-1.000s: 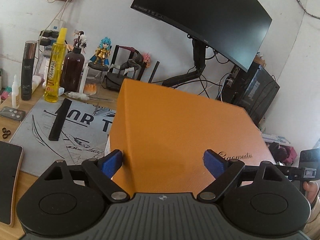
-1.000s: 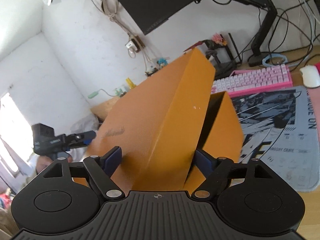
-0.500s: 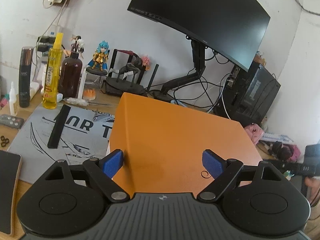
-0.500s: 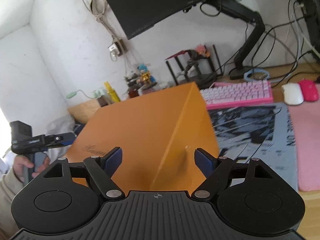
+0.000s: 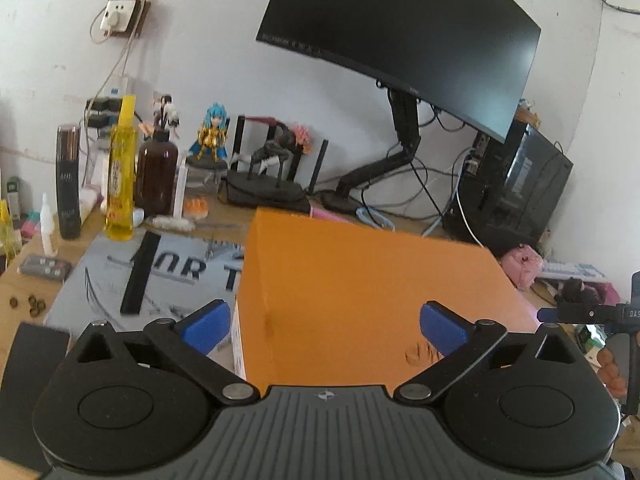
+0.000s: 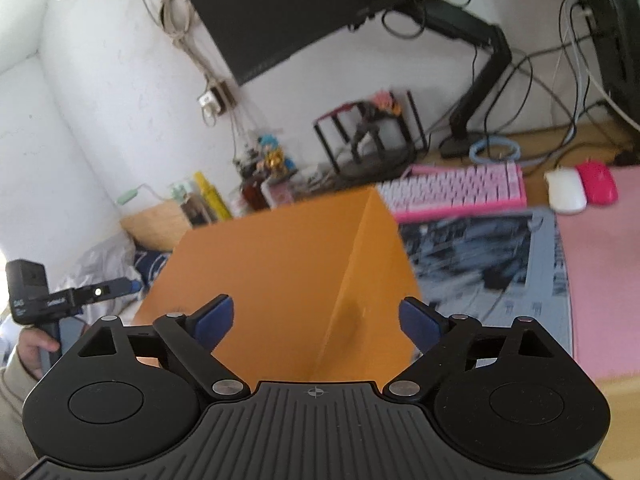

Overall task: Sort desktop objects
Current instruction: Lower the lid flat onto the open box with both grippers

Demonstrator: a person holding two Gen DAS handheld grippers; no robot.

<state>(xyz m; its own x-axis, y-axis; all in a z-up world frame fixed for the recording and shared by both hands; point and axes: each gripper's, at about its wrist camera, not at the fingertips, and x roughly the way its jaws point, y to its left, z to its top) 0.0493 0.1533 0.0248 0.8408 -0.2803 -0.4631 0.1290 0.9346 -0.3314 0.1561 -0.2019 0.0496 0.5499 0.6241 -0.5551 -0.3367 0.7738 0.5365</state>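
Note:
A large orange box (image 5: pixel 360 292) with a closed lid lies on the grey desk mat (image 5: pixel 104 280); it also shows in the right wrist view (image 6: pixel 288 280). My left gripper (image 5: pixel 324 326) is open, its blue pads either side of the box's near left corner, above the lid. My right gripper (image 6: pixel 316 320) is open over the box's near right corner. Neither holds anything.
Bottles (image 5: pixel 120 176), figurines (image 5: pixel 210 138) and a black comb (image 5: pixel 140 272) stand at the left. A monitor (image 5: pixel 400 40) hangs on an arm. A pink keyboard (image 6: pixel 456 192), two mice (image 6: pixel 580 192) and a pink mat (image 6: pixel 604 280) lie at the right.
The box lid has come down from raised to shut. Both grippers have pulled back and up from the box, staying open.

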